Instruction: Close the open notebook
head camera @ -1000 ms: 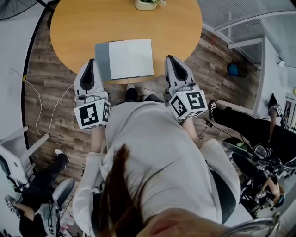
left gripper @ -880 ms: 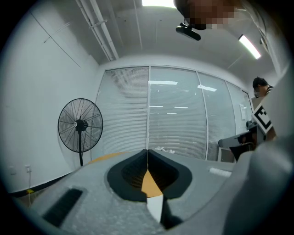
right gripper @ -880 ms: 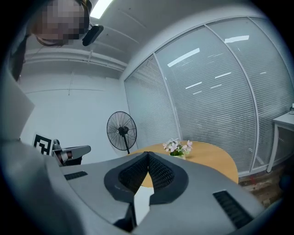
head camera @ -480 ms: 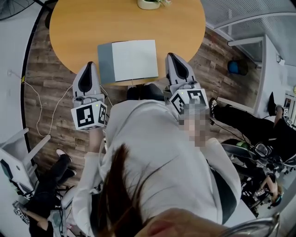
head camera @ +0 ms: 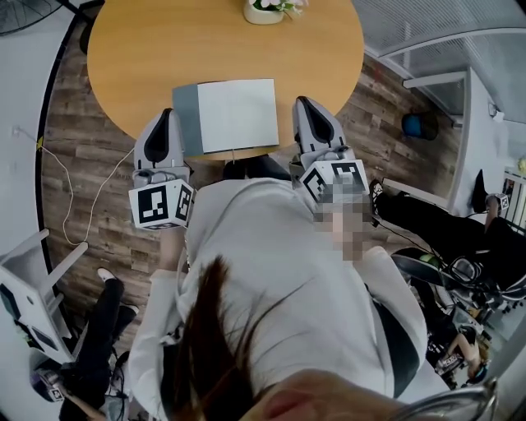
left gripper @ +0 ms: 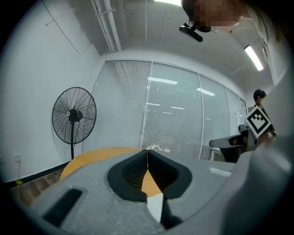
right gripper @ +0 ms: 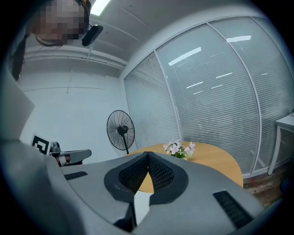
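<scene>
The notebook (head camera: 238, 115) lies on the round wooden table (head camera: 140, 49) close to its near edge, a white page facing up and a grey cover strip (head camera: 185, 119) along its left side. My left gripper (head camera: 167, 112) hovers just left of the notebook at the table's edge; its jaws meet at the tip, nothing between them (left gripper: 147, 151). My right gripper (head camera: 302, 101) sits just right of the notebook, apart from it, also shut and empty (right gripper: 148, 153). Neither gripper touches the notebook.
A white pot of flowers (head camera: 265, 8) stands at the table's far edge, also in the right gripper view (right gripper: 180, 148). A standing fan (left gripper: 73, 114) is on the floor beyond the table. Chairs and seated people surround me on the wood floor.
Both grippers have shifted only slightly beside the notebook, staying shut. The notebook lies as before.
</scene>
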`<state>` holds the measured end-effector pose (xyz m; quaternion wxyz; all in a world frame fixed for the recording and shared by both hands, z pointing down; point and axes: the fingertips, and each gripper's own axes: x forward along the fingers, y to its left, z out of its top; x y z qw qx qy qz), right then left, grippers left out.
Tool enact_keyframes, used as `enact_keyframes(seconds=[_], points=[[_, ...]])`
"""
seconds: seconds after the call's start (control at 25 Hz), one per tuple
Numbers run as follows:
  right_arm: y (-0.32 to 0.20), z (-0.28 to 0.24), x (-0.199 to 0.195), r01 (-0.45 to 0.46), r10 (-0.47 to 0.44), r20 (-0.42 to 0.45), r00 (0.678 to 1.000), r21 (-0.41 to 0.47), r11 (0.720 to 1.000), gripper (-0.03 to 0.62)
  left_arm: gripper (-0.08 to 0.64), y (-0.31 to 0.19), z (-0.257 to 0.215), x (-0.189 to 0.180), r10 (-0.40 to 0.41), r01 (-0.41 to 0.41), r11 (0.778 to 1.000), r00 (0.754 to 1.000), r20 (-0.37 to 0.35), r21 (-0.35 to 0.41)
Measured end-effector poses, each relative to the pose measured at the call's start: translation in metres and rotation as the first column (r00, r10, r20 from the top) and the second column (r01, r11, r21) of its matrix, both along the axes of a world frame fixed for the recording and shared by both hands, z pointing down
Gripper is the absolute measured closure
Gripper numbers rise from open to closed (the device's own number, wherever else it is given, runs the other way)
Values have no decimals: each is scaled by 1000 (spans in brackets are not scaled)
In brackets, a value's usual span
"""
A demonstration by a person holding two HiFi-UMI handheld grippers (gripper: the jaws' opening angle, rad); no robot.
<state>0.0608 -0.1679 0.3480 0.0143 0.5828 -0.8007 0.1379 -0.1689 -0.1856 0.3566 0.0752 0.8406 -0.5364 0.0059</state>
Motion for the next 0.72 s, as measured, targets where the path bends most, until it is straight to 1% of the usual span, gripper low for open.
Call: enact_keyframes(seconds=[0.24,0.44,0.6,0.72], points=[[-7,-7,-3,22,-22,8,1000,22,1000,589,542,2,-2,-4,-25,25,1000,1000,5,0],[-9,-6,-8,38,-38,10,999,18,999,589,543,2,1,-12,-42,42,999,999,11,-12],[-10,-4,-10,40,-40,9,999,13,999,589,543,3,9,-19,-49,50,998,998,24,-40],[-10,-4,-12,45,-45,6,999,8,999,589,541,7,19,-29,-57,60,995,998,34,-83]])
